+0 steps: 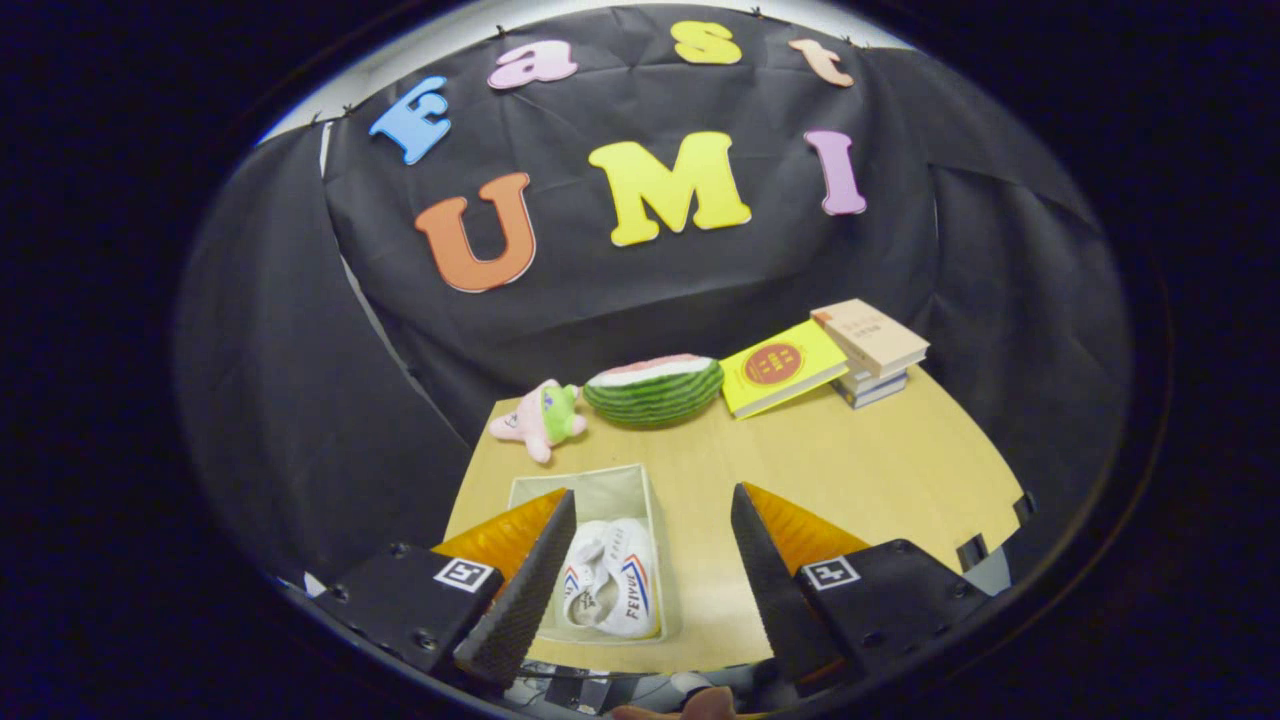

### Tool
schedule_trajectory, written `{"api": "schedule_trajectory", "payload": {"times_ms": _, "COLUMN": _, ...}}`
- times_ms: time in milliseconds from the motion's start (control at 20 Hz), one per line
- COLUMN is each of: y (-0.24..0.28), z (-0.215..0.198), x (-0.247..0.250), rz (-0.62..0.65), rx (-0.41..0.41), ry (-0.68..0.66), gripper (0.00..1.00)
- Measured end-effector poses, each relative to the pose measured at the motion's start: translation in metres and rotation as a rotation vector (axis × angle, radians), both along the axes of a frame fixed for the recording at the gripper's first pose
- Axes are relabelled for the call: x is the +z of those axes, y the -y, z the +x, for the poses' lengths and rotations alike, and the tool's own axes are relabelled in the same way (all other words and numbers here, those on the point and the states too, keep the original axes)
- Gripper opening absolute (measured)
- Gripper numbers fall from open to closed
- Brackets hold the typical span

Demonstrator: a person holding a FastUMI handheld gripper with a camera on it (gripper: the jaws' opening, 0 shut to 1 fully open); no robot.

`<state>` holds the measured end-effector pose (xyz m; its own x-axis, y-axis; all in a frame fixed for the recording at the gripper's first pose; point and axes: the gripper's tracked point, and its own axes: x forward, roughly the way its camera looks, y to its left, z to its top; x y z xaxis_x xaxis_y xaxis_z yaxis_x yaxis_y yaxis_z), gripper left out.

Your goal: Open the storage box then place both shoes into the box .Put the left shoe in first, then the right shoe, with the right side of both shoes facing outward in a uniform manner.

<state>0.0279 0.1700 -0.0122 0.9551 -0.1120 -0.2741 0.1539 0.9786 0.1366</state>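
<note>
While gripper (650,540) gapes empty, storage box (640,482) holding both shoes (608,590)

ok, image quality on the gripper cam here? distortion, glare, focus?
Gripper view: strong fisheye bending, the light wooden table edge curves; lighting even and soft, no glare on the white canvas shoes in the beige fabric storage box; striped watermelon-slice toy reasonably sharp; the open gripper fingers close to the lens look slightly soft.

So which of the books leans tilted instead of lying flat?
The yellow book, propped against the book stack beside the watermelon toy. The claw hangs open above the shoe box.
</note>
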Motion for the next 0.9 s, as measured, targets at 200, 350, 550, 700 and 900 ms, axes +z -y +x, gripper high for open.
{"api": "schedule_trajectory", "payload": {"times_ms": 200, "y": 0.024, "z": -0.029, "x": 0.03, "rz": -0.045, "rx": -0.072, "ry": 0.143, "gripper": 0.98}}
{"api": "schedule_trajectory", "payload": {"times_ms": 350, "y": 0.035, "z": -0.041, "x": 0.042, "rz": -0.075, "rx": -0.102, "ry": 0.204, "gripper": 0.99}}
{"api": "schedule_trajectory", "payload": {"times_ms": 550, "y": 0.04, "z": -0.051, "x": 0.047, "rz": -0.091, "rx": -0.11, "ry": 0.233, "gripper": 0.99}}
{"api": "schedule_trajectory", "payload": {"times_ms": 700, "y": 0.044, "z": -0.055, "x": 0.052, "rz": -0.095, "rx": -0.122, "ry": 0.248, "gripper": 0.99}}
{"api": "schedule_trajectory", "payload": {"times_ms": 900, "y": 0.049, "z": -0.059, "x": 0.062, "rz": -0.093, "rx": -0.144, "ry": 0.281, "gripper": 0.99}}
